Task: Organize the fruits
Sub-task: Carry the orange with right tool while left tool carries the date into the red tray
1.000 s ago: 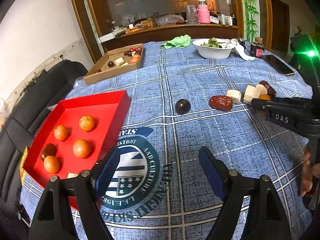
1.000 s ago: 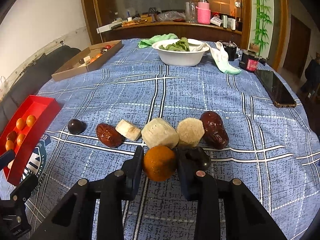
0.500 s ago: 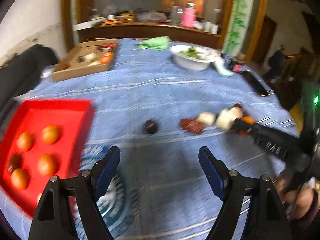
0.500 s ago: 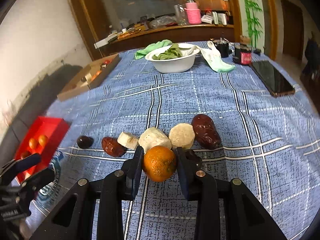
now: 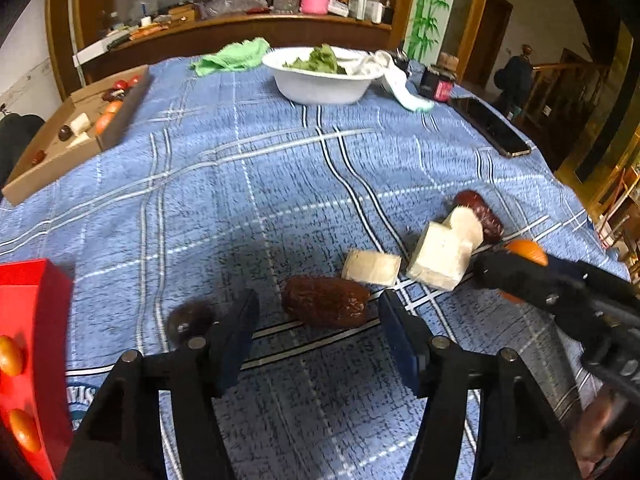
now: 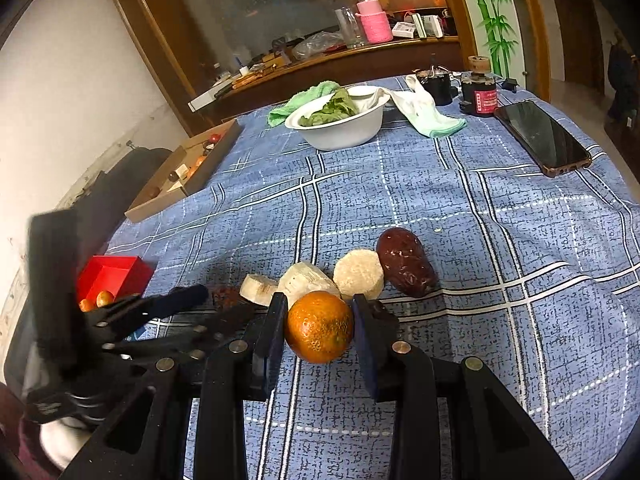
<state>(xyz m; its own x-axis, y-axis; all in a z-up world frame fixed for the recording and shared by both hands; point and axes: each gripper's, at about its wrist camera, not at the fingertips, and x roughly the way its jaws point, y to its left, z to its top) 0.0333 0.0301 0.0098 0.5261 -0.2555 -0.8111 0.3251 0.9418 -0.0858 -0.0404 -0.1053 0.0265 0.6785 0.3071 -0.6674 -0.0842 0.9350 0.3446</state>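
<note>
1. The right tool [image 6: 318, 326] was clamped on an orange [image 6: 319, 326], one blue pad against each side of it, and held it just above the blue checked cloth [image 6: 500, 240] that covered the table.
2. The left tool [image 5: 318, 320] pointed down at a wrinkled brown date [image 5: 326, 307] lying on the cloth. Its jaws had just been narrowing, yet both pads stood clear of the date, with cloth showing on either side, so it gripped nothing.
3. A small dark round fruit [image 5: 188, 320] lay just left of the left tool's left finger; motion blur made it hard to say whether they touched.
4. Beyond the orange, a row of pieces sat close together on the cloth: a pale slice [image 6: 259, 289], a pale chunk [image 6: 306, 280], a round pale slice [image 6: 359, 274] and a second dark date [image 6: 406, 262] at the right end.
5. A red tray [image 5: 36, 300] stood at the left edge of the table and held several small oranges [image 5: 10, 356].
6. Further back on the left, a cardboard box [image 6: 188, 178] held more mixed fruit pieces.
7. At the far side stood a white bowl [image 6: 344, 130] of green leaves, with a green cloth [image 6: 296, 102] behind it and a pale rag [image 6: 424, 114] draped from its rim.
8. A dark phone [image 6: 542, 138] lay flat near the right edge, and a dark jar with a red label [image 6: 478, 100] stood beyond it.
</note>
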